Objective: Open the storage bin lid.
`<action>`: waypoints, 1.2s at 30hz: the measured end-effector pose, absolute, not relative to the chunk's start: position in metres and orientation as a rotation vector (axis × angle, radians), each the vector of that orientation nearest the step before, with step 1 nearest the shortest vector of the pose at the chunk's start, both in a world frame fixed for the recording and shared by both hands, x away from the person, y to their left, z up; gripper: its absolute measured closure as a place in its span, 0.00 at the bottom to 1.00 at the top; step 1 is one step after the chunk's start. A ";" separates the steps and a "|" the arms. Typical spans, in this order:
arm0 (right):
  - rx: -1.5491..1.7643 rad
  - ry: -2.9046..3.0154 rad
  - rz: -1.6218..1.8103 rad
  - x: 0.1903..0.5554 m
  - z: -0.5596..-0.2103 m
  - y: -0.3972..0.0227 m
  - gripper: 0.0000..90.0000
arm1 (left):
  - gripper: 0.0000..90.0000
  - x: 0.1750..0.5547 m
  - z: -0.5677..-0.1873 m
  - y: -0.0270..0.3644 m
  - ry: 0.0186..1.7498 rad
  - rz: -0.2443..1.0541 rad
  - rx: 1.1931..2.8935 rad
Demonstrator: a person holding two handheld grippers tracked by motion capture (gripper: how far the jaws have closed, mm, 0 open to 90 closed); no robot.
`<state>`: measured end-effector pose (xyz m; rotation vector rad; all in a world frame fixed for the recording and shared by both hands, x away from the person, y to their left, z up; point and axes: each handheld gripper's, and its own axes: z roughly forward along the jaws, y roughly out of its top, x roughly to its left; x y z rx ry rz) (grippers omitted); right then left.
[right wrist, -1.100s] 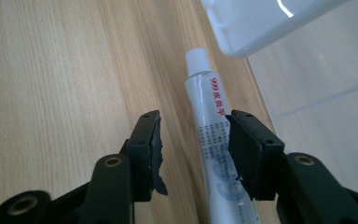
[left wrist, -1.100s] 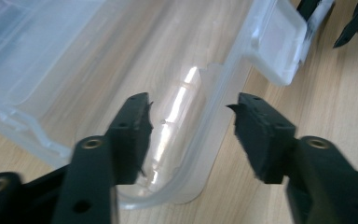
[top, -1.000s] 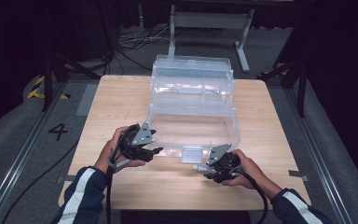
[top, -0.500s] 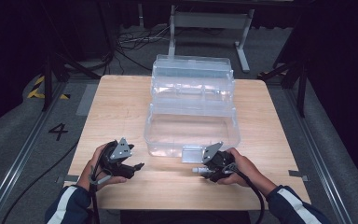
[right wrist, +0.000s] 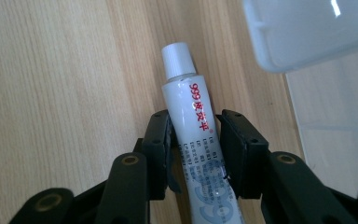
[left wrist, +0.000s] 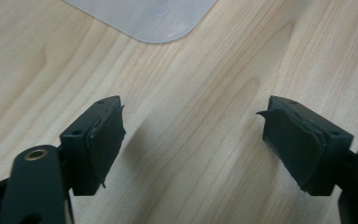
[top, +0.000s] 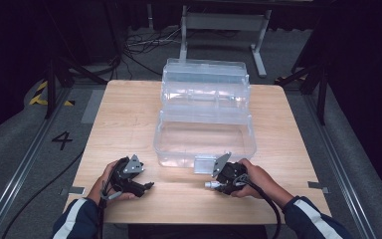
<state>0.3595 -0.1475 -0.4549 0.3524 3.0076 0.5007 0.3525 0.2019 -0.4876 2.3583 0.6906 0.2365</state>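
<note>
Since the earlier frames the left tongs [top: 146, 186] have come away from the clear plastic box [top: 204, 137] and dropped low over the surface [top: 124, 114], near its front edge, and their jaws have just been opening with nothing between them. Over the same stretch the right tongs [top: 210, 184] have kept their place by the box's front latch [top: 205, 163], and their jaws have just been closing around a white tube [right wrist: 198, 140].

What could go wrong: the tube is soft, so a hard squeeze may dent it or force paste toward the white cap [right wrist: 178, 59]. It also lies lengthwise between the 2 pads [right wrist: 161, 158], so a light hold could let it slide out when lifted. The latch sits close by, and a careless swing could knock the tube against it.

Left tongs [left wrist: 193, 149]: wide open, empty, touching nothing, with only a rounded corner of the box ahead of them. Right tongs [right wrist: 196, 151]: narrowed onto the tube's printed middle, cap pointing away; the pads appear to press both sides, though I cannot be sure how firmly. The tube seems to rest on the surface just in front of the box.
</note>
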 end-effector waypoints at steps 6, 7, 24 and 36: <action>0.286 3.064 0.422 0.360 -0.452 -0.139 0.75 | 0.18 0.354 -0.494 0.207 0.697 0.220 2.304; 0.282 3.073 0.410 0.359 -0.452 -0.139 0.77 | 0.18 0.354 -0.494 0.207 0.697 0.220 2.304; 0.171 3.120 0.328 0.355 -0.450 -0.140 0.79 | 0.17 0.354 -0.495 0.208 0.692 0.220 2.292; 0.212 3.090 0.422 0.356 -0.435 -0.165 0.79 | 0.16 0.356 -0.495 0.207 0.681 0.214 2.298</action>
